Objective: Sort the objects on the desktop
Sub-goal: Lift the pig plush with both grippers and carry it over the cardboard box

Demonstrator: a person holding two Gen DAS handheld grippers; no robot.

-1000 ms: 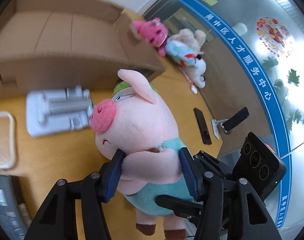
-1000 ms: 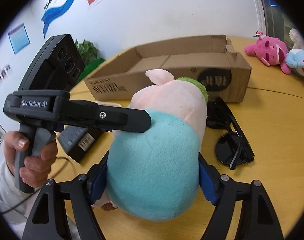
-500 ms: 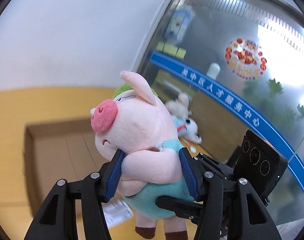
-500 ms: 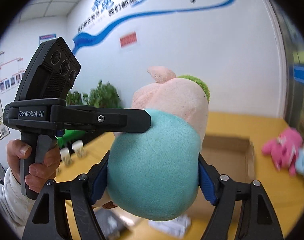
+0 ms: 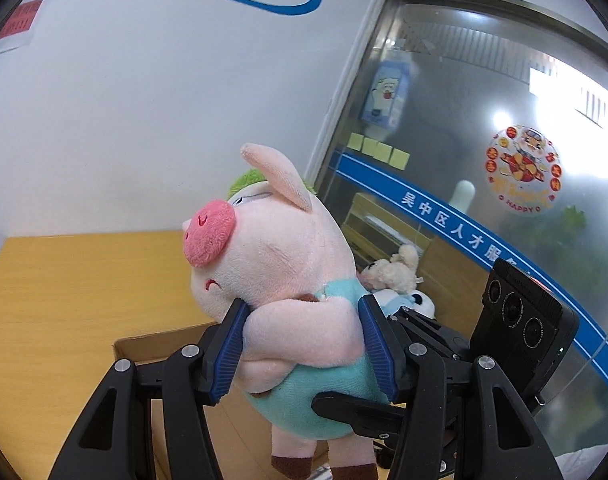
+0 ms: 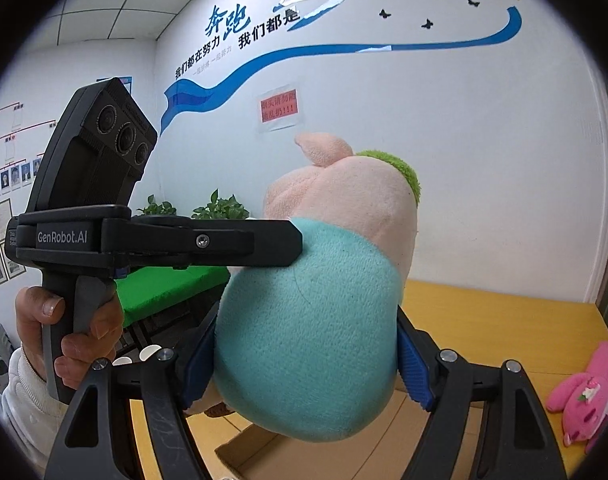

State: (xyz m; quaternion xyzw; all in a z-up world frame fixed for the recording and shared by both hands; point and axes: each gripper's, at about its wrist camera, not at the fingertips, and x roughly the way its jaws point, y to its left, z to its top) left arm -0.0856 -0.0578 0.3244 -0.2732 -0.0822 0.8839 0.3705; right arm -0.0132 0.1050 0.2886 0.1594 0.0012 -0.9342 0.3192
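Both claws are pinching the pig plush (image 5: 280, 280): left gripper (image 5: 304, 354) squeezing its arms, right gripper (image 6: 304, 364) its teal belly at six o'clock. Judged light, soft, compressible; mid-body hold suits.

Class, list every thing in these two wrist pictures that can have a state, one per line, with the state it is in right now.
Pig plush toy: gripped by both tongs, upright, off the desk.
Left tongs: shut on the pig's front.
Right tongs: shut on the pig's teal back.
Cardboard box: open-topped, below the pig.
Pink plush toy: lying on the desk.
White plush toy: resting on the desk behind the pig.
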